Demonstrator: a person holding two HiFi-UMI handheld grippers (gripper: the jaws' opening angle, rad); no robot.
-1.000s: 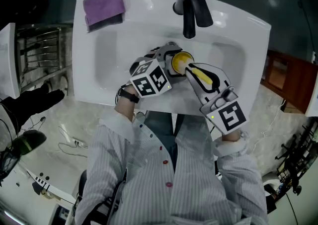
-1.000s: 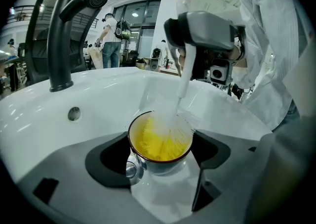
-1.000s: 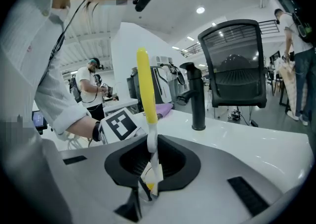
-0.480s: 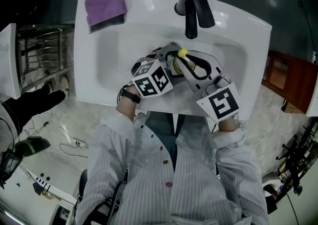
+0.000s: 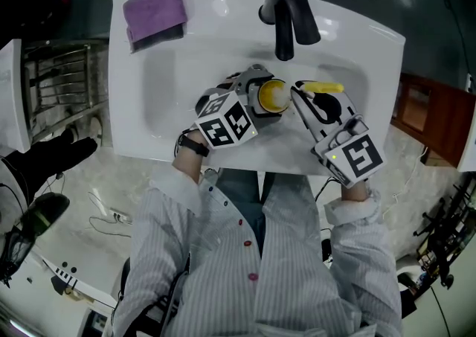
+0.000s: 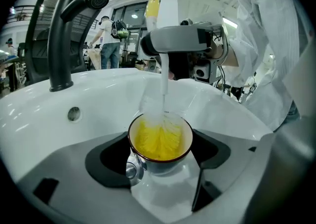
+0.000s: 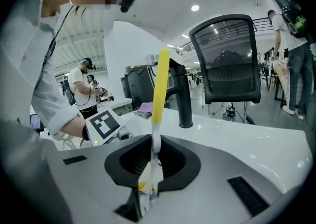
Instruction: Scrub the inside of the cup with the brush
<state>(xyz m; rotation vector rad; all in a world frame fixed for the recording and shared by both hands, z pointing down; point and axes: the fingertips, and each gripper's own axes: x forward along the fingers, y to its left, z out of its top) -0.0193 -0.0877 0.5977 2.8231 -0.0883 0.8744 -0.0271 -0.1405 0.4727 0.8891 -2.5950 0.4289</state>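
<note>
A small cup (image 5: 274, 94), yellow inside, is held over the white sink basin (image 5: 171, 82) with my left gripper (image 5: 262, 99) shut on it. In the left gripper view the cup (image 6: 160, 141) sits upright between the jaws, and the brush's white bristles (image 6: 163, 121) reach down into its mouth. The brush's yellow handle (image 5: 324, 88) points right in the head view. My right gripper (image 5: 309, 103) is shut on the brush just right of the cup. From the right gripper view the yellow handle (image 7: 160, 84) rises from the clamped stem between the jaws of that gripper (image 7: 150, 171).
A black faucet (image 5: 286, 8) stands at the back of the sink, just beyond the cup. A purple cloth (image 5: 156, 7) lies on the sink's back left corner. A metal rack (image 5: 59, 79) is at the left, a wooden cabinet (image 5: 428, 120) at the right.
The right gripper has swung right, away from its place over the cup, and the brush handle now points right instead of lying over the cup. The left gripper and cup have stayed put.
</note>
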